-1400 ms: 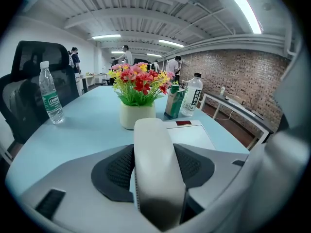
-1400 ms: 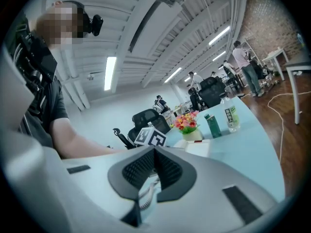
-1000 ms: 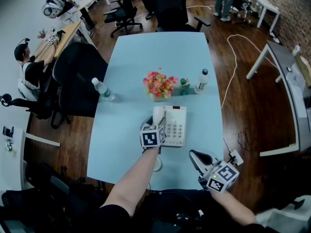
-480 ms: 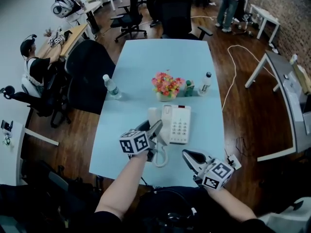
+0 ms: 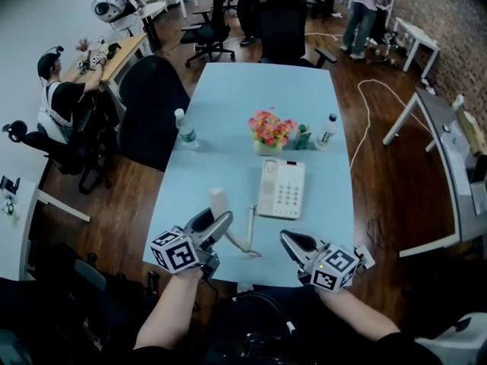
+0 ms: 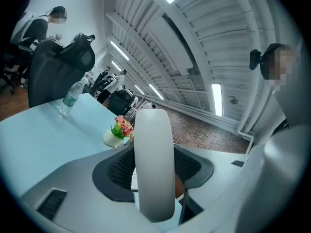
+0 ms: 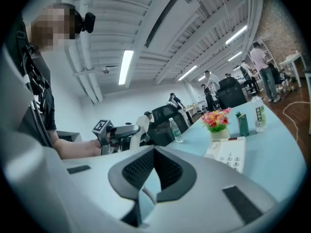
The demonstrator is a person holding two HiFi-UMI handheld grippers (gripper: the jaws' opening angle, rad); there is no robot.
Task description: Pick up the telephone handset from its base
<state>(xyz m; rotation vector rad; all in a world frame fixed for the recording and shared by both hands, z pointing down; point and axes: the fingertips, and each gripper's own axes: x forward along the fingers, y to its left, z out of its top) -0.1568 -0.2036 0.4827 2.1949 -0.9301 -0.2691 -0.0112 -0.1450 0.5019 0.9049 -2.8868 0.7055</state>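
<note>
Since the earlier frame the left gripper (image 5: 213,225) has drawn back from the telephone toward the person and to the left, and the white plastic handset (image 5: 217,202) has come with it. The handset is off its cradle and in the air over the near left part of the light blue table (image 5: 228,112). The right gripper (image 5: 288,238) has shifted only a little along the near edge.

The left gripper's jaws stand wide and pinch the handset about its middle, and in the left gripper view both dark ribbed pads press on its sides. The long axis of the handset is about upright and crosses the line of the jaws, so one end rises above them and the other hangs below. The right gripper's jaws are pressed together with nothing between them.

The white push-button telephone base (image 5: 283,188) lies flat on the table, to the right of the handset and farther from the person. The pale coiled cord (image 5: 249,230) runs from the handset across the table to the near left corner of the base.

The pick-up itself looks done. What matters for the coming move is this cord, because the base lies to the right of the held handset. More pulling to the left would probably tighten the cord and drag the base. The right gripper is the nearer one to the base and could steady it.
</note>
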